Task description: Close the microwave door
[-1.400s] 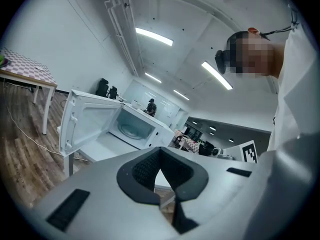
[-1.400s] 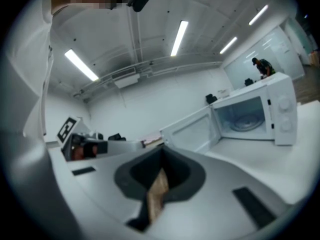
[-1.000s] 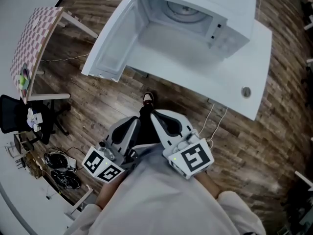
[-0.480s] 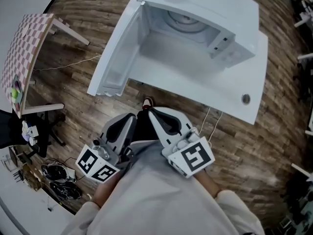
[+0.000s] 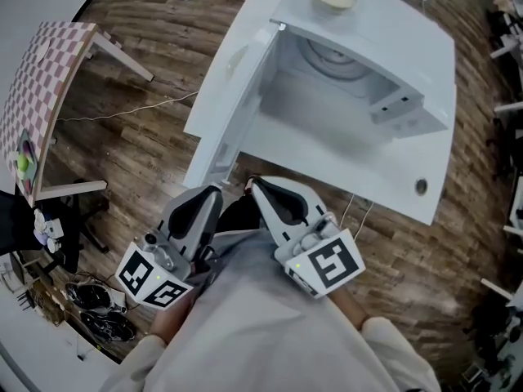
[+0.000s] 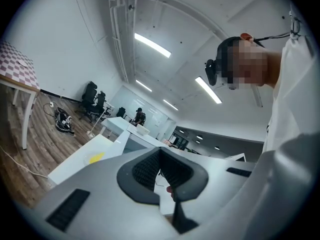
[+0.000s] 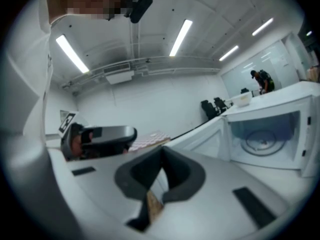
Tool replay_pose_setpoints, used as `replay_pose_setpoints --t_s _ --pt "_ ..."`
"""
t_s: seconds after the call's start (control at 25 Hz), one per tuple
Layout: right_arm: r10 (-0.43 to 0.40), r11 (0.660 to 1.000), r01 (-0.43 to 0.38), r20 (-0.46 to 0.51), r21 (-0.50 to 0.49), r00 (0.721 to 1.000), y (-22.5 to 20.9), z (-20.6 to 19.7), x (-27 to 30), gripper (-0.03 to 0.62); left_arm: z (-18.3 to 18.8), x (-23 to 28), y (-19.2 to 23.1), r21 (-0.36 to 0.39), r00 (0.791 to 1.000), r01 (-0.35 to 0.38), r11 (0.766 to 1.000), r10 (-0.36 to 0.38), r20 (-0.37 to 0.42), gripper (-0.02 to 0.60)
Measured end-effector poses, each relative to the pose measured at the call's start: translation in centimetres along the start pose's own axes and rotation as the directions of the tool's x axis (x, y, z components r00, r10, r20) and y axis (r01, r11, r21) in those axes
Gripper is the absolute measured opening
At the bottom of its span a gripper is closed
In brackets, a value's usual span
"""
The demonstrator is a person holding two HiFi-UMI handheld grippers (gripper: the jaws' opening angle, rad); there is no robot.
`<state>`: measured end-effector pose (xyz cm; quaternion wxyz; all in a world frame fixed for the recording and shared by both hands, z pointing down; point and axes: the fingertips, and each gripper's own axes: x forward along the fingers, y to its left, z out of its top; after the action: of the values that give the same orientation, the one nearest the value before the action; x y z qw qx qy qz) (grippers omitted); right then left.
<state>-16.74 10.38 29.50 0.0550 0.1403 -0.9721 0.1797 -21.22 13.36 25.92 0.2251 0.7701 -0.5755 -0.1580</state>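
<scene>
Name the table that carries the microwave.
The white table, bearing the open microwave; the checkered table at the left stands apart with only small items.

Person holding two handheld grippers close to the torso, both closed and empty.

From the head view, the left gripper (image 5: 214,191) and the right gripper (image 5: 255,184) sit side by side just in front of the body. Both point forward and away from the person, and they angle slightly inward so their tips come near each other. In each gripper's own view, the two dark-padded jaws meet at the tips and hold nothing. The left marker cube (image 5: 155,277) and the right marker cube (image 5: 328,264) sit at the rear ends, nearest the person. Part of the left hand (image 5: 166,323) shows under its cube. The bare right forearm (image 5: 347,305) runs back from the right cube, tucked against the body.
</scene>
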Motion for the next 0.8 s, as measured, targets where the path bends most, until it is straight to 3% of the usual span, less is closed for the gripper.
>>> replay_pose_setpoints --t_s 0.4,0.64,0.8 --pt "-0.060 0.997 0.060 0.002 -0.055 0.998 1.2 1.5 4.8 0.021 4.6 -0.6 4.7 -0.003 0.998 0.061 0.998 -0.061 0.019 0.015" --pt "-0.084 0.991 0.083 -0.007 -0.103 0.996 1.2 1.6 6.7 0.021 4.8 -0.2 7.6 0.184 0.999 0.033 0.982 -0.024 -0.049 0.015" --pt "-0.110 0.989 0.108 -0.016 -0.102 0.994 0.7 1.4 7.1 0.021 3.8 -0.1 9.3 0.178 0.997 0.028 0.984 -0.015 -0.077 0.015"
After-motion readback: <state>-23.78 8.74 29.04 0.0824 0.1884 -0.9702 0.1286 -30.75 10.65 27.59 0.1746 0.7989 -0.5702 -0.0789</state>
